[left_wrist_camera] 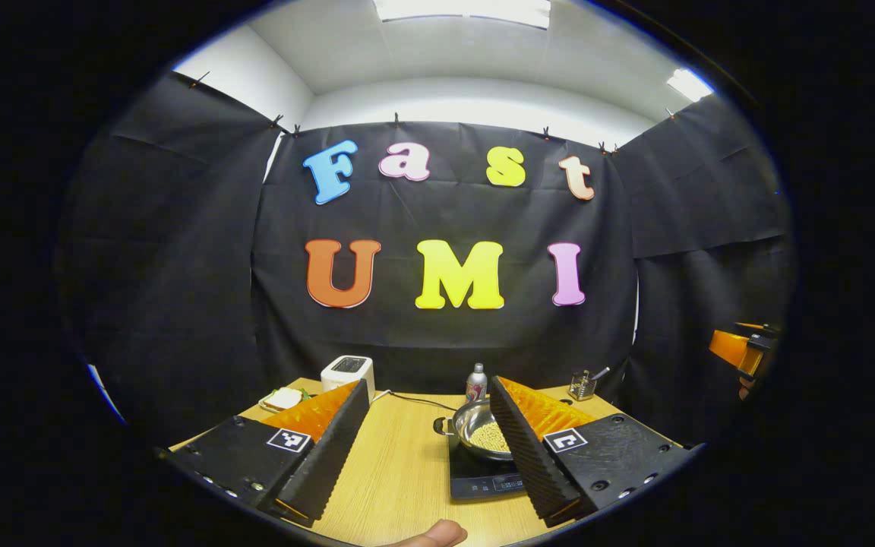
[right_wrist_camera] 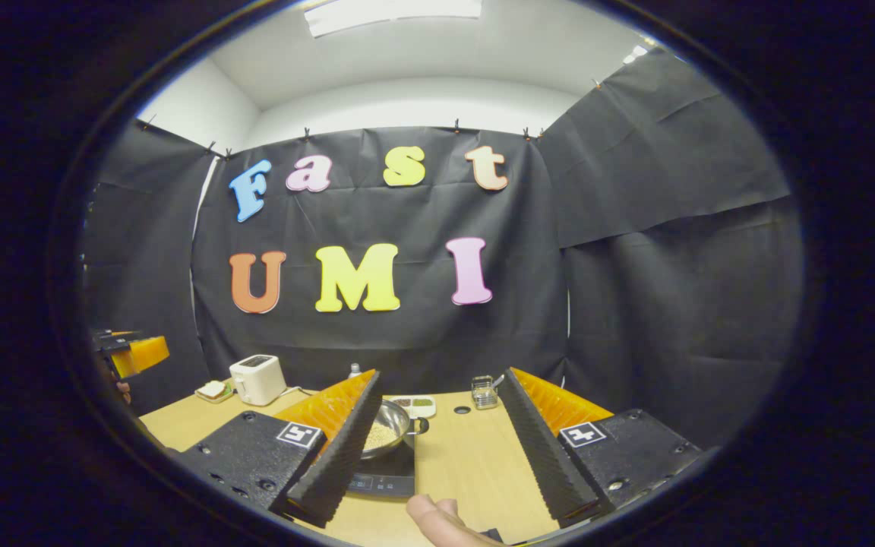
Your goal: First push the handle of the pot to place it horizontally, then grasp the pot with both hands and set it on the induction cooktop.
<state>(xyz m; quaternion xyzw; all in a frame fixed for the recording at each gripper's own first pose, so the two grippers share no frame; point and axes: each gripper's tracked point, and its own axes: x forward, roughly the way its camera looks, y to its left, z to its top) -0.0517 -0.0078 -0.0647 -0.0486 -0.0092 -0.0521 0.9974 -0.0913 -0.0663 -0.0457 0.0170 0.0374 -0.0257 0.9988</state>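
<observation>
Seeing the pot [left_wrist_camera: 483,433] already sitting on the induction cooktop [left_wrist_camera: 483,475], centre-right of the wooden table [left_wrist_camera: 399,471]; we judge the placing step done. Pot holds pale grains; a stub handle pokes out on its left side in the left gripper view, roughly level as far as we can tell.

Both grippers sit back on the near side, raised above the table, likely clear of the pot on purpose.

Left gripper [left_wrist_camera: 426,456]: fingers spread wide, nothing between them, touching nothing; its right finger overlaps the pot in view only.

Right gripper [right_wrist_camera: 437,456]: also wide open, empty; pot [right_wrist_camera: 388,429] and cooktop [right_wrist_camera: 384,475] lie behind its left finger.

Far edge of the table: toaster [left_wrist_camera: 348,374] at left, a can [left_wrist_camera: 475,382] behind the pot, a small glass holder [left_wrist_camera: 582,385] at right. A fingertip [left_wrist_camera: 434,535] shows at the near edge.
</observation>
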